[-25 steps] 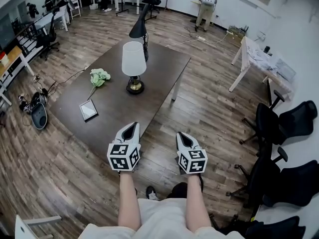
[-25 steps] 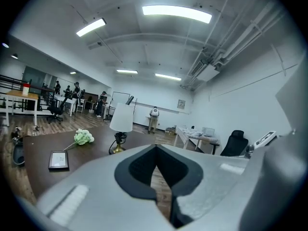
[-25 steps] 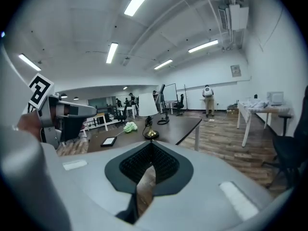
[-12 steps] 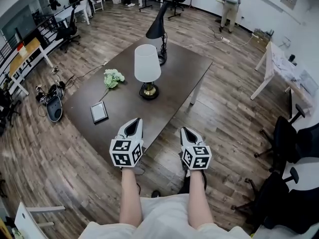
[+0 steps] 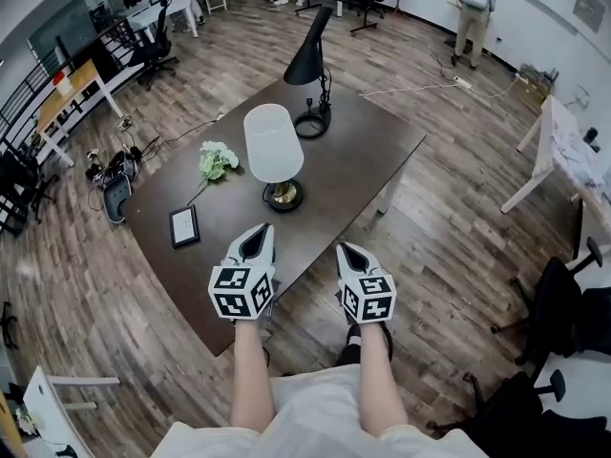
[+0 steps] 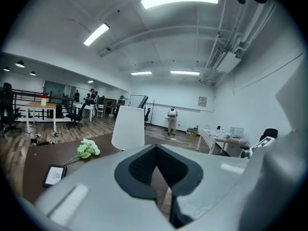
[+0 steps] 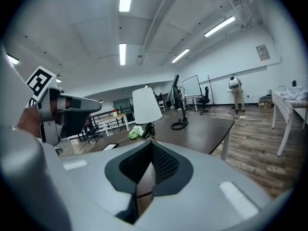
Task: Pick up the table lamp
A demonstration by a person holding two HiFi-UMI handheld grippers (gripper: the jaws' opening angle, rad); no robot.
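Note:
The table lamp, with a white shade (image 5: 274,143) on a brass base (image 5: 283,196), stands upright near the middle of the dark wooden table (image 5: 372,156). Both grippers hover side by side at the table's near edge, short of the lamp. My left gripper (image 5: 256,232) is shut and empty, pointing at the lamp base. My right gripper (image 5: 346,252) is also shut and empty, a little to the right of the lamp. The left gripper view shows the shade (image 6: 128,127) ahead, above the closed jaws (image 6: 156,150). In the right gripper view the shade (image 7: 146,105) stands ahead, slightly left of the jaws (image 7: 151,146).
A black desk lamp (image 5: 313,60) stands at the table's far side, its cable coiled at its foot. White flowers (image 5: 218,159) and a small framed tablet (image 5: 184,225) lie left of the table lamp. Black office chairs (image 5: 573,303) stand at the right. A person (image 5: 473,3) stands far back.
The table and lamp have drawn nearer in the head view. Both grippers have moved forward, from over the floor to the table's near edge. Jaws stay shut.

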